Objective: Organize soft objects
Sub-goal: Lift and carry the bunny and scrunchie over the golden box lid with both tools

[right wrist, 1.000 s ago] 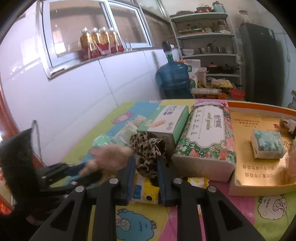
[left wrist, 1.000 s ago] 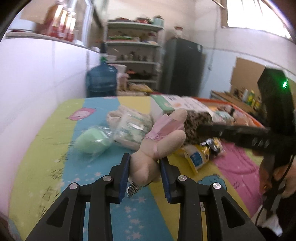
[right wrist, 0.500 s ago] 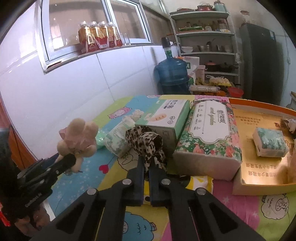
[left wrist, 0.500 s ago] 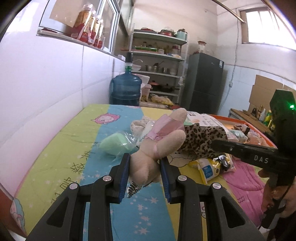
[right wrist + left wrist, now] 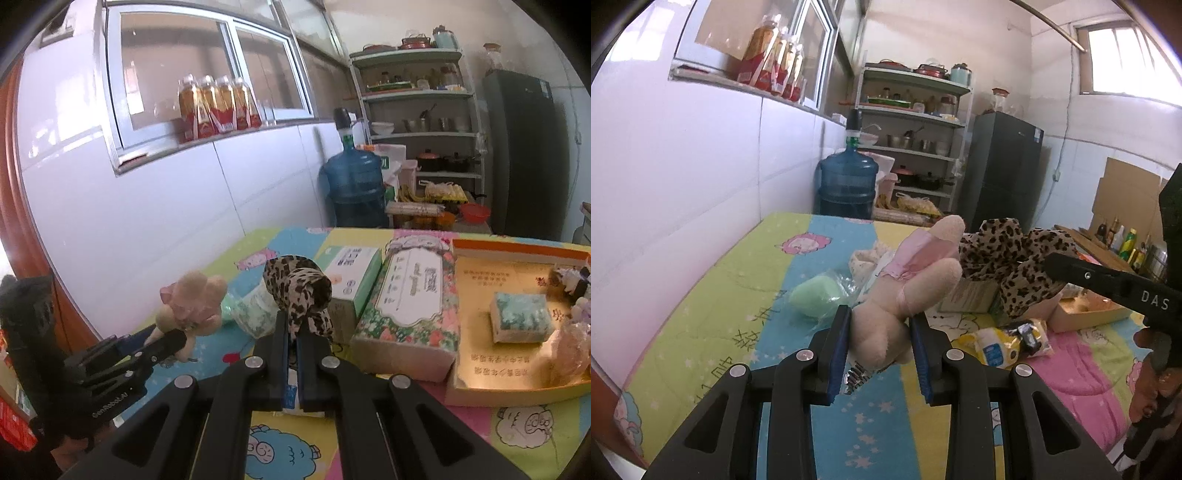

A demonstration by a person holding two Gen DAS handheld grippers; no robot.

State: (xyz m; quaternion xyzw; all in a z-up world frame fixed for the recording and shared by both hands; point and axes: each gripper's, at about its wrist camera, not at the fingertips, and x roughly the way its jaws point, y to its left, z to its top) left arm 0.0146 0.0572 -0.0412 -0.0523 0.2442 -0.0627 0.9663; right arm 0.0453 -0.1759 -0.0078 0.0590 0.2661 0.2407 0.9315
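Observation:
My left gripper (image 5: 881, 332) is shut on a beige plush toy with pink ears (image 5: 905, 291), held above the colourful quilt (image 5: 738, 314). The same plush toy (image 5: 192, 299) shows at the left of the right wrist view, in the left gripper (image 5: 173, 341). My right gripper (image 5: 292, 328) is shut on a leopard-print cloth (image 5: 299, 291), lifted off the quilt. From the left wrist view that cloth (image 5: 1015, 258) hangs from the right gripper's black fingers (image 5: 1071, 271) at the right.
On the quilt lie a green bagged soft item (image 5: 816, 295), a wrapped tissue pack (image 5: 255, 312), a yellow packet (image 5: 997, 347), a white-green box (image 5: 354, 269) and a floral tissue pack (image 5: 410, 302). An orange-rimmed open box (image 5: 517, 373) holds a small floral pack (image 5: 521, 321). A water jug (image 5: 849, 188) stands behind.
The right gripper closed on the leopard cloth and lifted it off the quilt. The left gripper kept hold of the plush toy and tilted upward slightly.

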